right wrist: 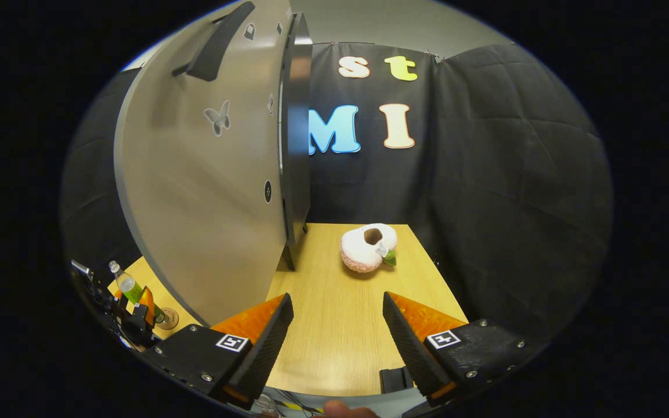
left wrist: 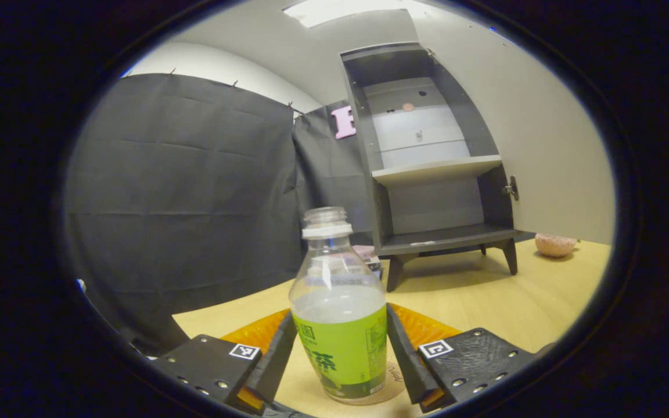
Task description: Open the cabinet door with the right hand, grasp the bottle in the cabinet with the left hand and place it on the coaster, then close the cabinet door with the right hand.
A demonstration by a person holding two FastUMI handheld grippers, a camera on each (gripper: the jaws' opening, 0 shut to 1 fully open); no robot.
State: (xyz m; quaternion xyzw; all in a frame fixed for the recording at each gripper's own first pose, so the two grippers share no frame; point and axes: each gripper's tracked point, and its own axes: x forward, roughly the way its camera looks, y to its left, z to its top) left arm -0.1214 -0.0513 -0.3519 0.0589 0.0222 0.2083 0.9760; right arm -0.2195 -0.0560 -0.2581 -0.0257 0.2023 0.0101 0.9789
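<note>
The clear bottle (left wrist: pixel 339 325) with a green label stands upright on a round coaster (left wrist: pixel 395 380) on the wooden table. My left gripper (left wrist: pixel 340 360) is shut on it, one finger pressed against each side of the label. In the right gripper view the bottle (right wrist: pixel 131 287) on its coaster (right wrist: pixel 169 318) shows far left, held by that gripper. The grey cabinet (left wrist: pixel 427 168) stands open behind it, both shelves bare, with its door (left wrist: pixel 543 133) swung out right. My right gripper (right wrist: pixel 337 342) is open over the table, just right of the door (right wrist: pixel 207 191), which has a dark handle (right wrist: pixel 218 40).
A pink and white plush toy (right wrist: pixel 366 247) lies on the table (right wrist: pixel 334 325) ahead of the right gripper, and in the left gripper view the toy (left wrist: pixel 555 244) sits right of the cabinet. Small boxes (left wrist: pixel 367 256) sit by the cabinet's left leg. Black cloth walls close in the table.
</note>
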